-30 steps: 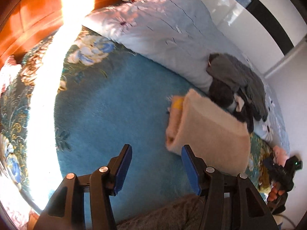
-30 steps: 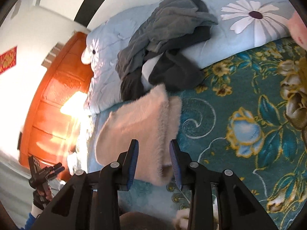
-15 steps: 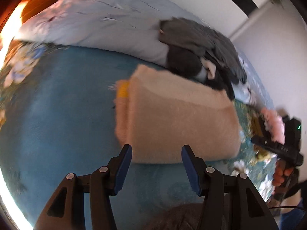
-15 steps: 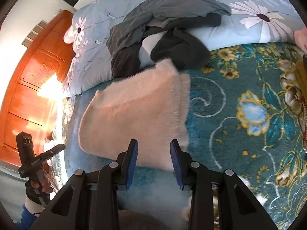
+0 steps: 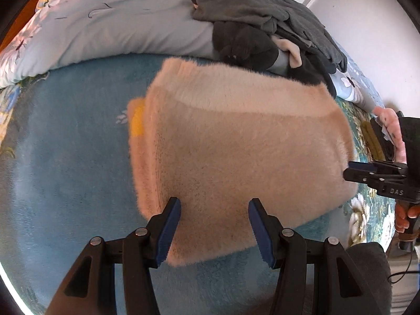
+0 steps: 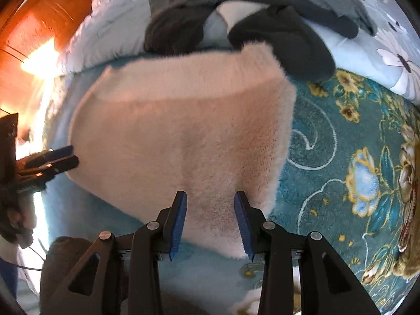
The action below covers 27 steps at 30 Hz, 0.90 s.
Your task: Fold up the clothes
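Nearest, the left hand-held gripper [image 5: 214, 227] hovers low with its blue-padded jaws spread wide and nothing between them, just over the near edge of a folded sweater [image 5: 236, 152]. The right hand-held gripper [image 6: 211, 221] is also open and empty, a little narrower, above the same near edge towards the sweater's right side. The sweater is a fluffy peach-beige knit lying flat in a thick rectangle on the teal plush blanket [image 5: 65, 157] of a bed. It looks light, soft and floppy, likely to sag and spring open unless pinched through all its layers. The near hem corners seem the best places to take hold. To the left, bare blanket gives open room; to the right, patterned blanket [image 6: 354, 157] is also free. Beyond the sweater's far edge, a heap of dark grey clothes [image 5: 262, 26] touches it, resting on a pale blue flowered quilt [image 5: 118, 18], so there is little room for moving further away
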### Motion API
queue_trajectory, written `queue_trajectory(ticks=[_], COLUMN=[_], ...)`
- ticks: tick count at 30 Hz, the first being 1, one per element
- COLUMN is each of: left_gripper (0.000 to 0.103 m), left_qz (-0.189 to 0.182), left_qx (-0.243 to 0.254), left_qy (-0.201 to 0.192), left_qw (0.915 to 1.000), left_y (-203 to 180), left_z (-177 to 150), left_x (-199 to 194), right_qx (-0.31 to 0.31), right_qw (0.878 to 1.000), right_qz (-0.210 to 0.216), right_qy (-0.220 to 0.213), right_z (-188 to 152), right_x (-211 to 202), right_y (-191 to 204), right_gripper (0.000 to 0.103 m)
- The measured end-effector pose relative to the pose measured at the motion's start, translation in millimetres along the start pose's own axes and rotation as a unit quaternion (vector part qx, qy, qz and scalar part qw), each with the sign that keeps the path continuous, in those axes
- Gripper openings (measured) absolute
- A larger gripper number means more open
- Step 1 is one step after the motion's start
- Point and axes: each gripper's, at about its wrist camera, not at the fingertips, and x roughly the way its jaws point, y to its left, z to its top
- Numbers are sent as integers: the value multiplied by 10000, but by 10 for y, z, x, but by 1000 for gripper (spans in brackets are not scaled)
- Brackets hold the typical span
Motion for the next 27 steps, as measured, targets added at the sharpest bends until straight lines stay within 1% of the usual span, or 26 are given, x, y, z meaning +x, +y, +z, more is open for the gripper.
queue_trajectory(ticks=[5,12,14,16,17,18,20,22,24,26,27], left_gripper=[59,64,64,64,64,64,65,65,65,67,67], left_qz=[99,312,316,178,103,13,-90,-219,-398,-526,-553], left_qx=[28,200,207,162,128,31,-271,-691,-1101,-1364,-1412], left_qy=[141,265,244,66,-30,-155,-381,-541,-627,-632,-611], left_qw=[9998,9990,9990,9997,9999,9999,9989,9959,9911,9872,9865], left_y=[-13,-123,-144,-124,-108,-62,89,296,511,649,669], left_z=[-3,11,13,-7,-20,-46,-85,-100,-73,-52,-35], left_x=[86,133,60,-84,-161,-253,-395,-481,-489,-447,-399], right_qx=[-97,97,144,180,229,290,449,699,918,1003,1039], right_qw=[9999,9997,9996,9994,9987,9977,9946,9913,9885,9869,9861], right_qz=[12,219,223,305,420,559,797,913,986,1077,1126], right_qy=[90,66,68,-49,-151,-264,-481,-635,-691,-659,-639], right_z=[-22,-68,-71,-93,-119,-151,-203,-232,-219,-178,-156], right_x=[87,87,57,-46,-109,-175,-286,-323,-302,-233,-196], right_y=[-38,-139,-139,-143,-165,-195,-282,-438,-570,-614,-632], right_gripper=[39,39,39,40,40,40,46,52,59,59,59])
